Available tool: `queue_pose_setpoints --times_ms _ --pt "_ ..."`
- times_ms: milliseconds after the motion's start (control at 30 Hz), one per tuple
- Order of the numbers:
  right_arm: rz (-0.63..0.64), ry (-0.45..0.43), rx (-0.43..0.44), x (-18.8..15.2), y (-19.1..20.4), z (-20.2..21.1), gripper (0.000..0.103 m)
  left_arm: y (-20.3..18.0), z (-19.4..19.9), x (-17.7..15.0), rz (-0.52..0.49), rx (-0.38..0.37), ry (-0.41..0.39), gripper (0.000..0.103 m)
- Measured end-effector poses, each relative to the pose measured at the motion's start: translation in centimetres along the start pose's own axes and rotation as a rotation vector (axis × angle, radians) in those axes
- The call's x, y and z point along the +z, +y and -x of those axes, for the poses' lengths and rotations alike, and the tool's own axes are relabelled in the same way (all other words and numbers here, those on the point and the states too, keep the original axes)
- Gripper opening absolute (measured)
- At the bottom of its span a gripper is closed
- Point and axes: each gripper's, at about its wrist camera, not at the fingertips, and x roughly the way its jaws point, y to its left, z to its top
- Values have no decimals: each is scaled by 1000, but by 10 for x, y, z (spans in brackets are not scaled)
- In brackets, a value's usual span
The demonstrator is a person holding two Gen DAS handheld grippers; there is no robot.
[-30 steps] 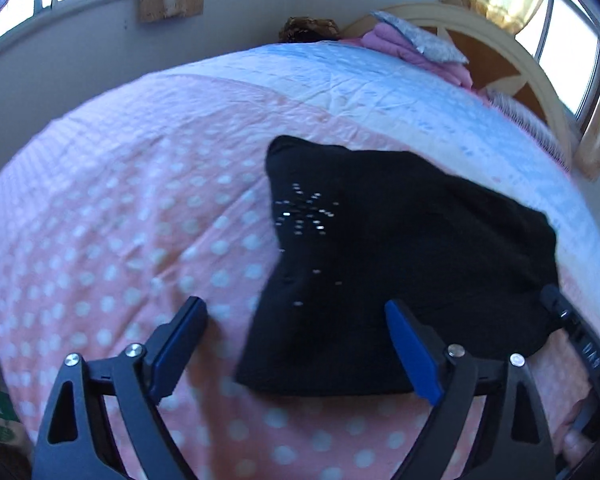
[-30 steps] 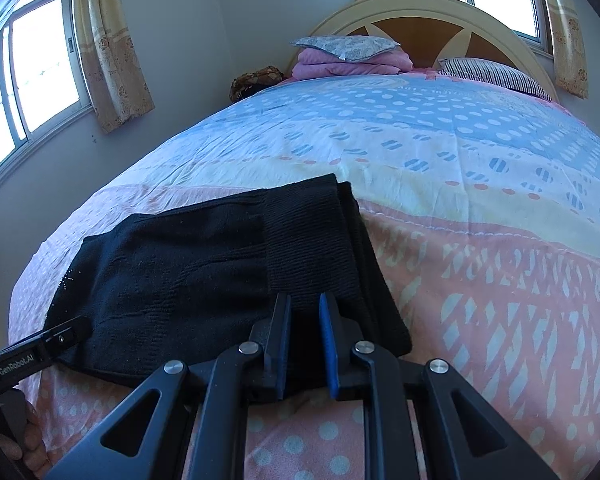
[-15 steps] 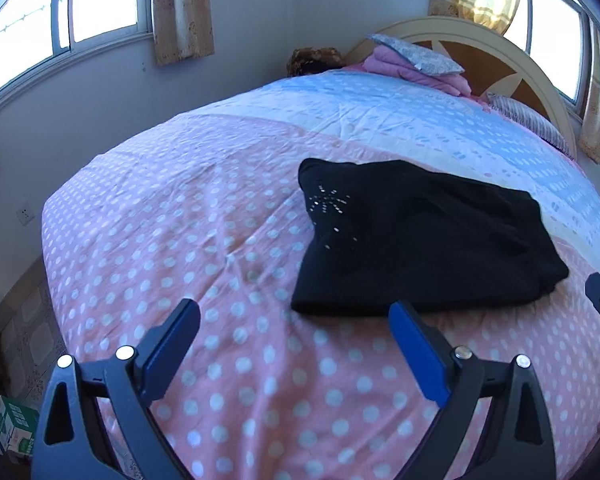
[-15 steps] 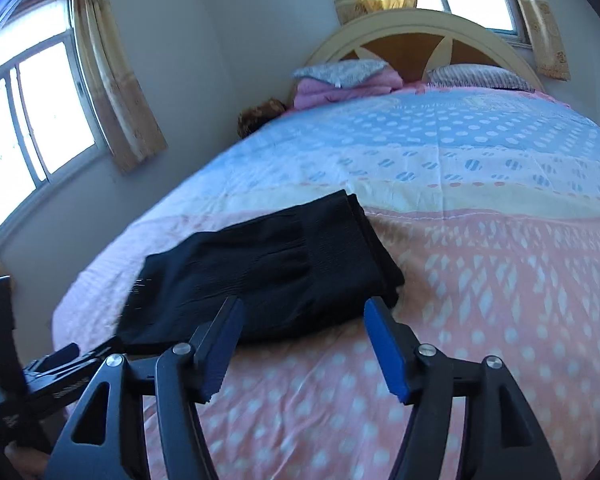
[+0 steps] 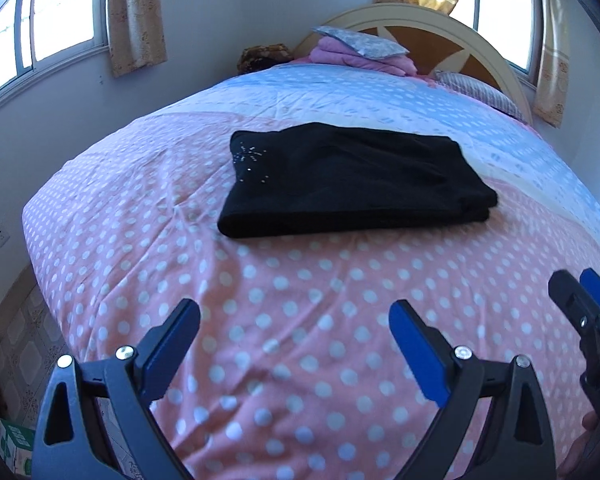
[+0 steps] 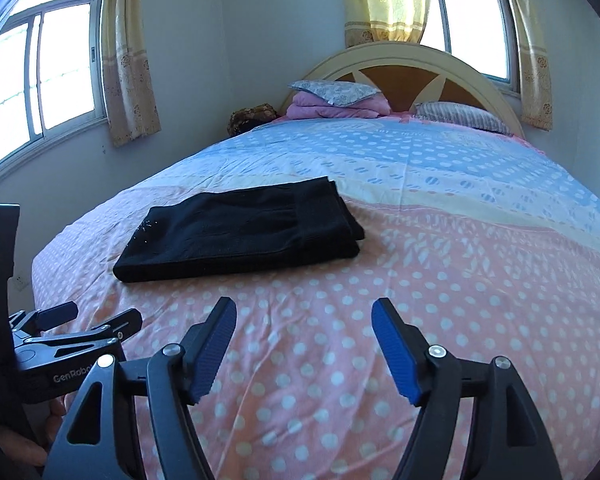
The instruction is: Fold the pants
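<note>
L wrist view
L gripper point(image 5: 294, 334): jaws wide apart, nothing between them, held over the dotted pink cover near the foot of the bed.
Pants point(image 5: 350, 184): black, folded into a flat rectangle w/ stacked layers, lying on the bedspread point(image 5: 300, 300) well ahead of the fingers; sparkly stud pattern at the left end, thick fold edge toward the camera.
R gripper point(image 5: 580, 300): seen at the right edge, 1 blue pad + black body showing; can't tell its jaws from here.
Background: headboard point(image 5: 440, 24), pink folded bedding point(image 5: 364, 56) w/ a grey pillow on top, curtains at 2 windows.

R wrist view
R gripper point(image 6: 304, 328): jaws spread wide, empty, blue ribbed pads over the pink dotted part of the cover.
Pants point(image 6: 240, 232): ahead and left of the fingers, apart from them, flat on the bed w/ the ribbed waistband end to the right.
L gripper point(image 6: 84, 320): low left, black w/ white lettering, beside the R one, clear of the pants.
Background: striped pillow point(image 6: 460, 116) at the headboard, blue + cream bands of cover beyond the pants.
</note>
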Motion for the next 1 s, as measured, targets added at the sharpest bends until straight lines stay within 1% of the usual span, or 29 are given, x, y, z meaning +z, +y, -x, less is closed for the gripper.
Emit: queue_pose_setpoints --times_ms 67,167,233,300,333,400,567,767,833,1000 --pt "-29 -28 -7 -1 -4 13 72 -3 16 -4 -12 7 -37 98" --pt "-86 -76 26 1 -9 37 73 -7 37 -5 -41 25 -94 98" --pt "-103 -103 37 5 -8 49 73 -8 51 -2 -50 43 -128 102" --pt "-114 -142 52 10 -6 62 73 -8 61 2 -52 47 -157 103" --pt "-114 -158 53 12 -5 69 74 -8 67 3 -52 45 -172 103" --pt "-101 -181 50 16 1 79 79 -8 77 5 -50 48 -199 103" --pt "-79 -228 52 23 9 96 80 -7 86 6 -34 29 -216 103" --pt "-92 -253 58 27 8 103 80 -8 92 5 -48 65 -261 103" --pt "-92 -251 57 27 9 102 80 -9 92 5 -48 65 -266 103" --pt "-107 -235 62 25 5 97 80 -9 88 5 -42 68 -248 103"
